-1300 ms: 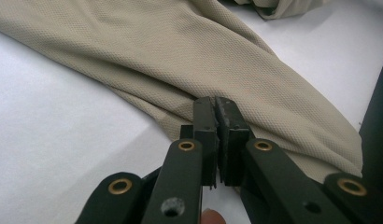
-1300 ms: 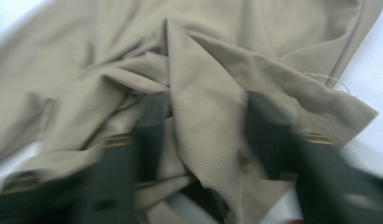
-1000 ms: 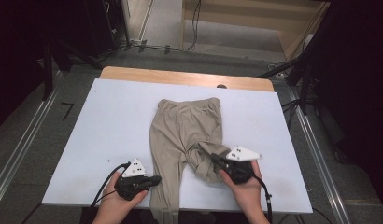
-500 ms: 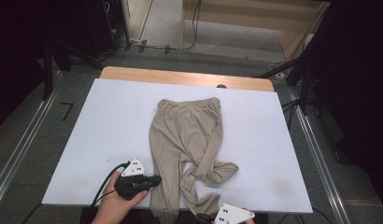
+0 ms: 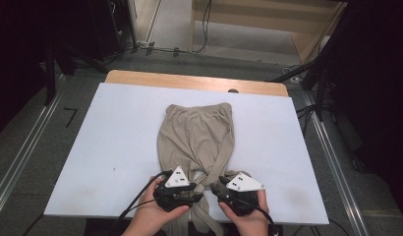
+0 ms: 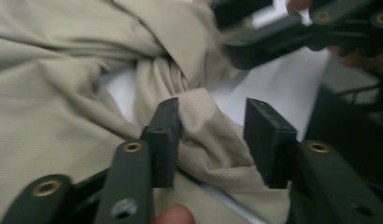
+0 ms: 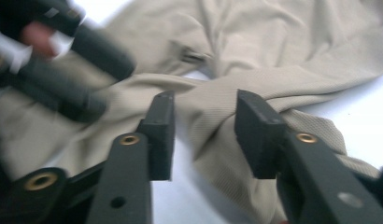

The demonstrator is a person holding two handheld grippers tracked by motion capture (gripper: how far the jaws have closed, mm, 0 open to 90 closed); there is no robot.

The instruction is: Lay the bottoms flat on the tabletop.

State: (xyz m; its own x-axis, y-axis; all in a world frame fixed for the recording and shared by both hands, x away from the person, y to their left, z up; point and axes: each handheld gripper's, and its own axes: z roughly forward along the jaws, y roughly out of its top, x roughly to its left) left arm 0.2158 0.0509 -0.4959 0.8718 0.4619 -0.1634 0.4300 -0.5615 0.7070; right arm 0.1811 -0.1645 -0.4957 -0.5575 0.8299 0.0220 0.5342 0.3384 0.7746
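Trousers of beige cloth lie spread on the white table, waistband toward the far edge, legs running down to the near edge, where they bunch and cross over one another. Both hands sit side by side at that near edge, just over the tangled legs. In the high view the left gripper and the right gripper face each other across the crossed cloth, close together.

Seen from the left gripper view, the jaws have just been opening and stand apart; a rolled fold of trouser leg runs between them, brushing the left pad, though the blur makes it hard to say whether it truly touches. The other gripper shows blurred at the top right of that view.

From the right gripper view, its jaws have likewise just been opening and stand apart, with a ridge of cloth lying between the pads and not pinched. White tabletop shows beneath and to the right of that fold.
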